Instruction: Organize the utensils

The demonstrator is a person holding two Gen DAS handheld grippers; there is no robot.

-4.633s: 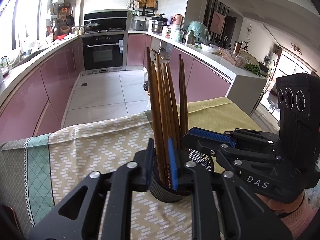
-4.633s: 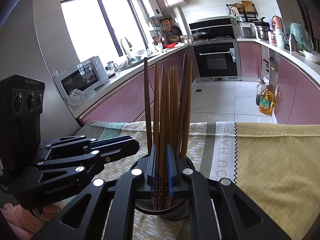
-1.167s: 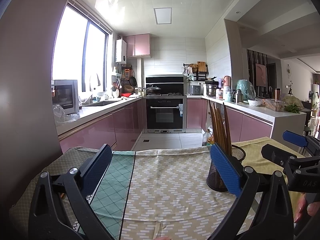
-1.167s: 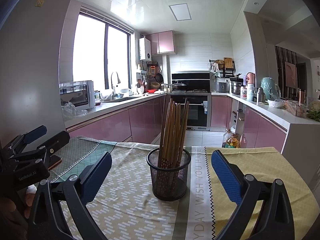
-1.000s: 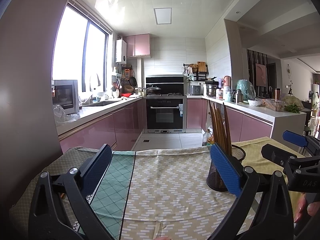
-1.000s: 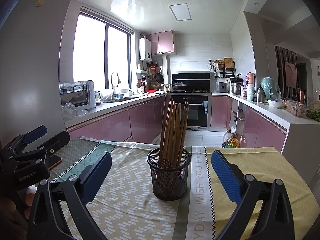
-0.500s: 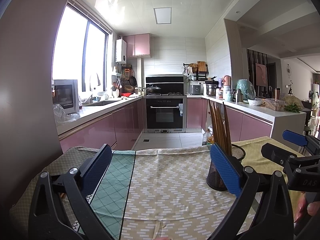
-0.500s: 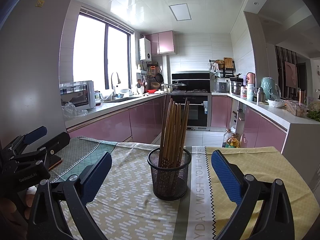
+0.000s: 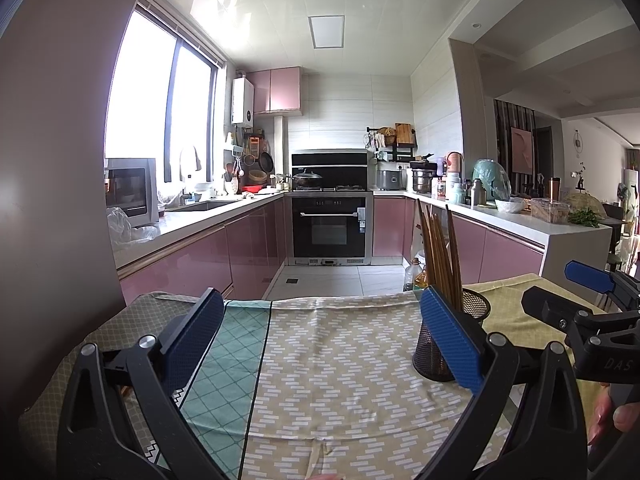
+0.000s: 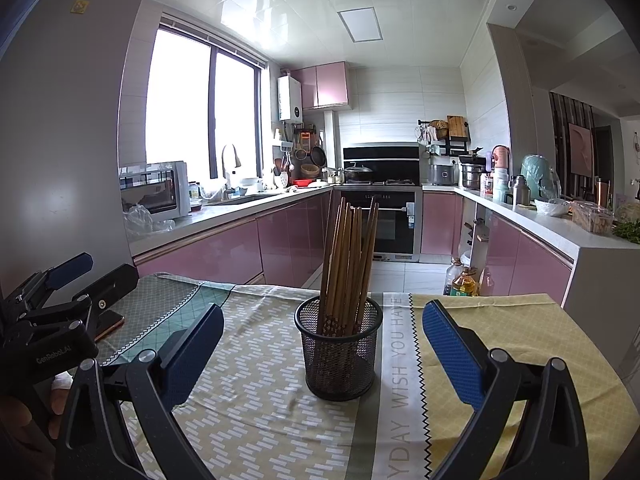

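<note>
The chopsticks (image 10: 349,264) all stand in the mesh holder (image 10: 339,354) ahead of the spread, empty right hand-held gripper (image 10: 320,354), the left hand-held gripper (image 9: 320,344) equally spread, so the job looks finished.

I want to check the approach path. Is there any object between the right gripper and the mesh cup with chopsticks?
Nothing visible is. The right gripper is open, and only bare tablecloth lies before the mesh cup holding the chopsticks.
</note>
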